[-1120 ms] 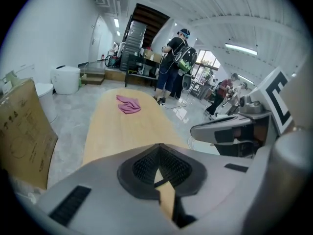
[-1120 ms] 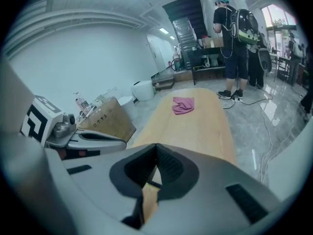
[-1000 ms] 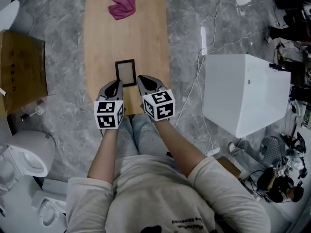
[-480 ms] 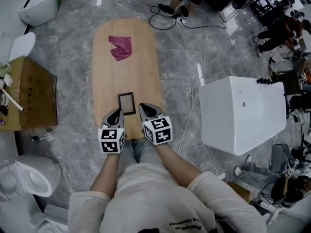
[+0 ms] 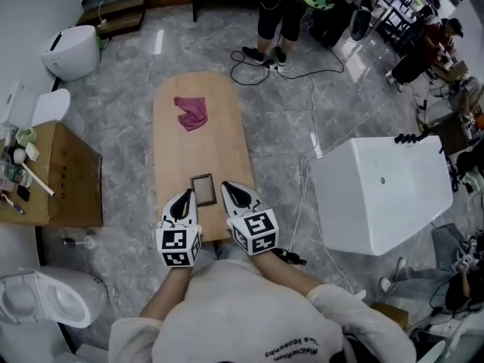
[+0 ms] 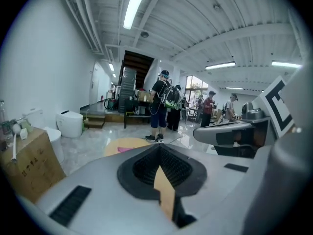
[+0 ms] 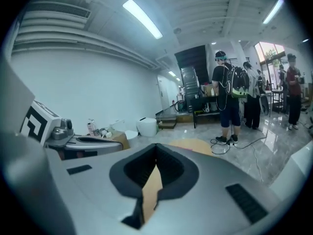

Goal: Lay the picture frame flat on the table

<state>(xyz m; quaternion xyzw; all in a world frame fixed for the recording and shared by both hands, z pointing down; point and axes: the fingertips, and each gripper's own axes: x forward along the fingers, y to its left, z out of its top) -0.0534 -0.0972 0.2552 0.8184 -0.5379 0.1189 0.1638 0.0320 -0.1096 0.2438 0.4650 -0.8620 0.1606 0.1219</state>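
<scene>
In the head view the dark picture frame (image 5: pixel 203 190) with its pale centre lies flat near the close end of the long wooden table (image 5: pixel 198 146). My left gripper (image 5: pixel 184 197) and right gripper (image 5: pixel 228 189) hang side by side high above that end, one on each side of the frame and apart from it. Both are shut with nothing between their jaws. The left gripper view looks level over the shut left gripper (image 6: pixel 159 149) into the hall. The right gripper view looks the same way over the shut right gripper (image 7: pixel 155 149). The frame is hidden in both.
A pink cloth (image 5: pixel 192 113) lies toward the table's far end. A large white tub (image 5: pixel 378 191) stands to the right. A brown cabinet (image 5: pixel 64 176) and white toilets (image 5: pixel 72 51) are on the left. Cables (image 5: pixel 302 74) run over the floor, and people (image 5: pixel 276 10) stand beyond the table.
Both grippers have risen well above the table, still shut and empty. The head view has pulled back, so the table looks smaller. The frame stays flat where it was.
</scene>
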